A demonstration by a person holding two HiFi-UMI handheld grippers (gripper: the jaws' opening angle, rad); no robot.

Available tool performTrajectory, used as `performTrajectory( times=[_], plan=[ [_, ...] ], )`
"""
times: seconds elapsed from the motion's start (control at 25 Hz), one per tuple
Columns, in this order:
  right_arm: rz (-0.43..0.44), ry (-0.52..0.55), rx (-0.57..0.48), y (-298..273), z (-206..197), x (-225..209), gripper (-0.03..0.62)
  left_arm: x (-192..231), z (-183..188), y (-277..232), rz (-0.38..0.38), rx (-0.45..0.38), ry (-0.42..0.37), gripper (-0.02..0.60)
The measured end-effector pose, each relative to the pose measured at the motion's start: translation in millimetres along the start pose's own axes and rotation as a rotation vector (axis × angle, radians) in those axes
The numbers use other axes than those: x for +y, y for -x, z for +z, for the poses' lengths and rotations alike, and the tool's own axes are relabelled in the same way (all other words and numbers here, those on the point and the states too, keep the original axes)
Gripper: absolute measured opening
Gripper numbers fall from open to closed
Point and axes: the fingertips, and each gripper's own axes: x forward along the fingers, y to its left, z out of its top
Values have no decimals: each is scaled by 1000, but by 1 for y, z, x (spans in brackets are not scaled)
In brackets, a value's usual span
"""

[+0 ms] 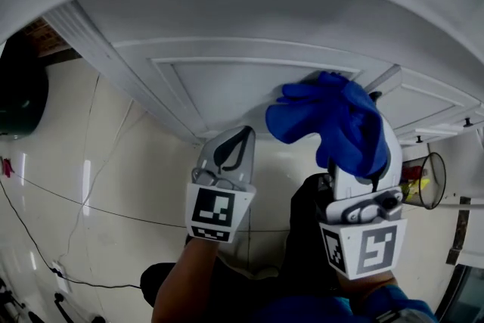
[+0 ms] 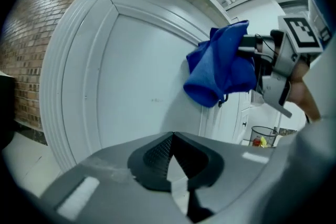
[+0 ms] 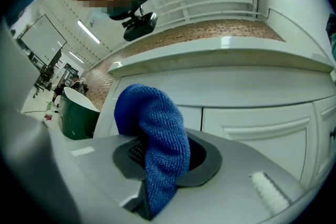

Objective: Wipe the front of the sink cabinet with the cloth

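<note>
Your right gripper is clamped on the blue cloth. In the right gripper view the cloth is pinched between the jaws, bulging up above them and trailing down below. In the head view the bunched cloth sits at about 1 o'clock from your left gripper, and its upper edge lies against the white sink cabinet front, by the moulding between two panelled doors. From the left gripper view the cloth hangs at 1 o'clock over the right edge of the big recessed door panel. Your left gripper has its jaws brought together at the tips with nothing between them, and it is held just short of the door, beside the right one. A dark green bin stands at 9 o'clock on the pale tiled floor. A wire mesh basket holding red and yellow items sits at 3 o'clock. A thin dark cable crosses the floor towards 8 o'clock.
</note>
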Motion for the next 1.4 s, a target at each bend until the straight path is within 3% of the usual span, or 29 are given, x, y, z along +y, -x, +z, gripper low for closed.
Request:
performTrajectory(
  times=[0.2,0.52,0.88,1.08,1.24,1.4],
  plan=[
    [10,-54,158,6,-71,16,86,10,-8,-1,27,24,16,6],
    [-14,-176,386,19,-180,22,86,3,-13,-5,7,44,12,6],
    [3,-234,538,20,-251,40,86,-7,-22,-12,-15,74,-4,6],
    [-35,-463,695,33,-305,39,86,-2,-29,-16,-6,101,4,6],
    [-37,-542,752,39,-321,42,86,-2,-35,-22,-15,126,8,6],
    [0,-563,695,42,-295,47,87,-7,-33,-26,-29,121,4,6]
  ],
)
